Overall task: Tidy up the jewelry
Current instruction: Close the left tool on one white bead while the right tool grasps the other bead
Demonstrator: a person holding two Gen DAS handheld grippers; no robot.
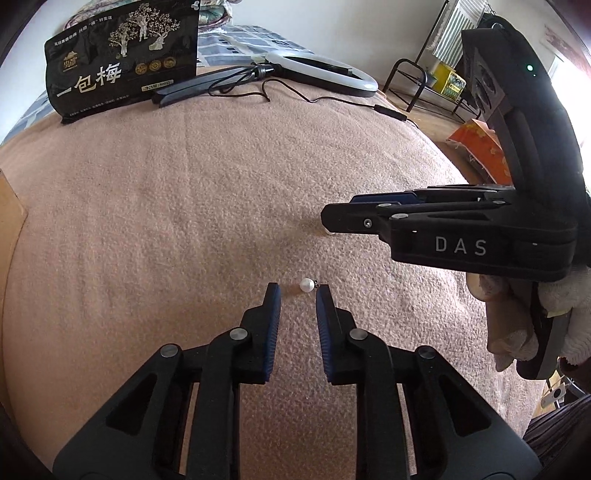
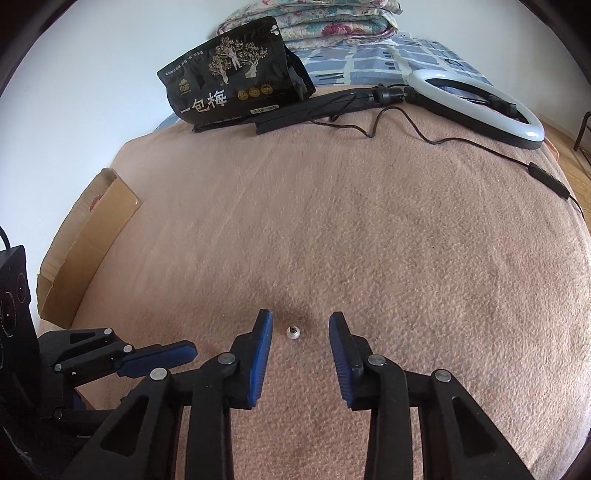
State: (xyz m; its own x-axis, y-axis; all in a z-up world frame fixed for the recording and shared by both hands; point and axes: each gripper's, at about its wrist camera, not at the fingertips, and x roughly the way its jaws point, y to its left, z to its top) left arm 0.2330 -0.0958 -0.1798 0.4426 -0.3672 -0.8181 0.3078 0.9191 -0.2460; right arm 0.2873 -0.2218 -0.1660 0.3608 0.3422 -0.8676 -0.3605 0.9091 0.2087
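A white pearl earring [image 1: 306,285] with a small metal hook lies on the pink blanket [image 1: 184,206], just ahead of my left gripper [image 1: 297,291], which is open and empty with the pearl between its fingertips. My right gripper [image 2: 300,320] is open and empty; a small clear earring back [image 2: 292,332] lies on the blanket between its blue pads [image 2: 260,354]. In the left wrist view the right gripper [image 1: 328,221] comes in from the right, low over the blanket. In the right wrist view the left gripper [image 2: 184,350] shows at lower left.
A black snack bag [image 1: 122,62] stands at the back. A ring light [image 1: 325,74] on a black stand, with its cable [image 2: 461,144], lies beside it. A cardboard box [image 2: 88,243] sits off the blanket's left edge. Folded quilts [image 2: 314,22] are at the far end.
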